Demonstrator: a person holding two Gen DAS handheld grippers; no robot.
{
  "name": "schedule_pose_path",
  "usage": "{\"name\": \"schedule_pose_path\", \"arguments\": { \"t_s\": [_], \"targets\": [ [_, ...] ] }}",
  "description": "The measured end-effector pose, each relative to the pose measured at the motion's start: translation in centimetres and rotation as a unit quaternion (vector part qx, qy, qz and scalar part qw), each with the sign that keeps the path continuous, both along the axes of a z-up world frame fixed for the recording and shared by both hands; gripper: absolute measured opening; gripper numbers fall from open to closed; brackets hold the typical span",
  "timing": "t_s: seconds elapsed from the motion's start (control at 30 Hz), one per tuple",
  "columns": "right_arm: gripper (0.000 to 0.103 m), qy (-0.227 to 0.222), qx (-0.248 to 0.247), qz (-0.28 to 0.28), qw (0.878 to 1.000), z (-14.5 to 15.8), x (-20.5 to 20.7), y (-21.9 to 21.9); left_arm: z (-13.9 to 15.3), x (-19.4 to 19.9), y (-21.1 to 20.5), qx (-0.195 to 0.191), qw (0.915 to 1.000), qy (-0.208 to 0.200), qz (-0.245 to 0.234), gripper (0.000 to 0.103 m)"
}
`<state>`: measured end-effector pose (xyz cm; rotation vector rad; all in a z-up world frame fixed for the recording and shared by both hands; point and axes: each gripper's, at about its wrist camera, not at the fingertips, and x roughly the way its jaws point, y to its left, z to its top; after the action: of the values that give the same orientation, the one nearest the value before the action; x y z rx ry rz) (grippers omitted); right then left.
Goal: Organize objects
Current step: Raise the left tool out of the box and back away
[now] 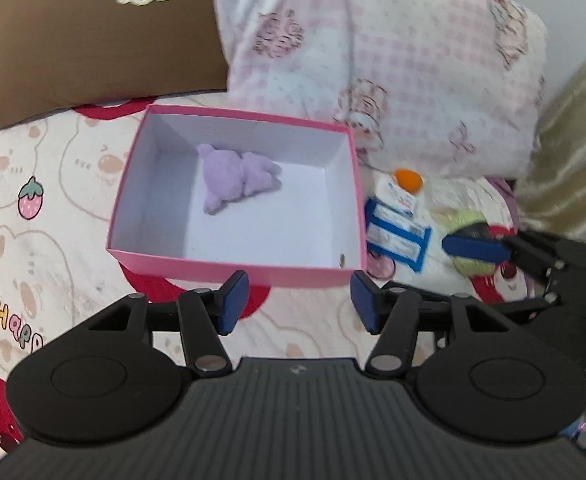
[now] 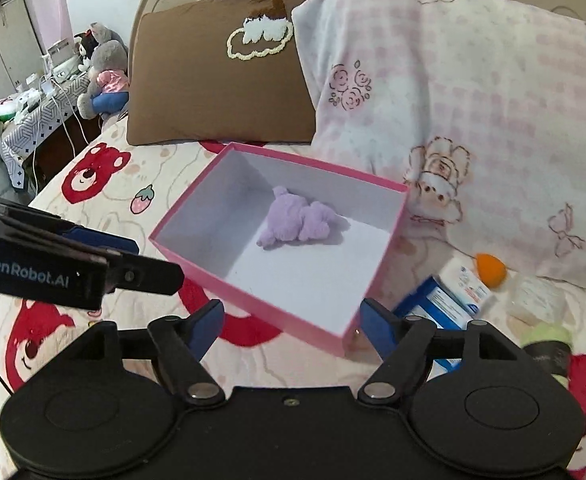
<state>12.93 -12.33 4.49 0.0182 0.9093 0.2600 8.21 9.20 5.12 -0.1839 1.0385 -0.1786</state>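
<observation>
**On the bed: a plush in the pink box, both grippers empty**

On a bed sheet (image 1: 73, 240) printed with bears and strawberries, a pink box (image 1: 235, 268) with a white inside is set open, its lid nowhere seen. Within it, towards the far left corner, a purple plush (image 1: 233, 178) is laid on the floor of the box, apart from the near wall.

Right of the box, a small heap of loose things is seen on the sheet: a blue-and-white packet (image 1: 397, 236) just beside the box's right wall, a white carton (image 1: 397, 196) behind it, an orange ball (image 1: 409, 178) at the far end, and a green item (image 2: 545, 338) further right, too blurred to be named.

Behind the box, a brown pillow (image 2: 213, 92) is propped on the left and a pink checked pillow (image 2: 473, 100) on the right.

The left gripper (image 1: 299, 300) is held above the near wall of the box, its jaws parted moderately with nothing between them. The right gripper (image 2: 289, 324) is held over the box's near right corner, jaws spread wide and likewise empty
</observation>
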Motion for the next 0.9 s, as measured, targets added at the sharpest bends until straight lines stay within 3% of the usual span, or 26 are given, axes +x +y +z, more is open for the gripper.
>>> {"name": "schedule_pose_path", "arguments": {
  "t_s": [0.13,0.37,0.63,0.9],
  "targets": [
    [0.081,-0.005,-0.014,0.001,1.000,0.6,-2.0,-0.6,0.1,-1.9,-1.3,0.015,0.9997,-0.008,-0.018,0.062],
    [0.084,-0.003,-0.009,-0.010,1.000,0.7,-5.4,-2.6,-0.5,-4.4,-3.0,0.005,0.9993,-0.006,-0.037,0.066],
    [0.100,-0.015,-0.013,-0.031,0.999,0.4,-8.7,-5.2,-0.9,-6.5,-5.7,0.006,0.9982,-0.012,-0.059,0.070],
    [0.102,0.018,0.003,-0.025,1.000,-0.9,-10.9,-7.0,-1.8,-7.7,-7.9,0.006,0.9975,-0.014,-0.069,0.073]
  ]
}}
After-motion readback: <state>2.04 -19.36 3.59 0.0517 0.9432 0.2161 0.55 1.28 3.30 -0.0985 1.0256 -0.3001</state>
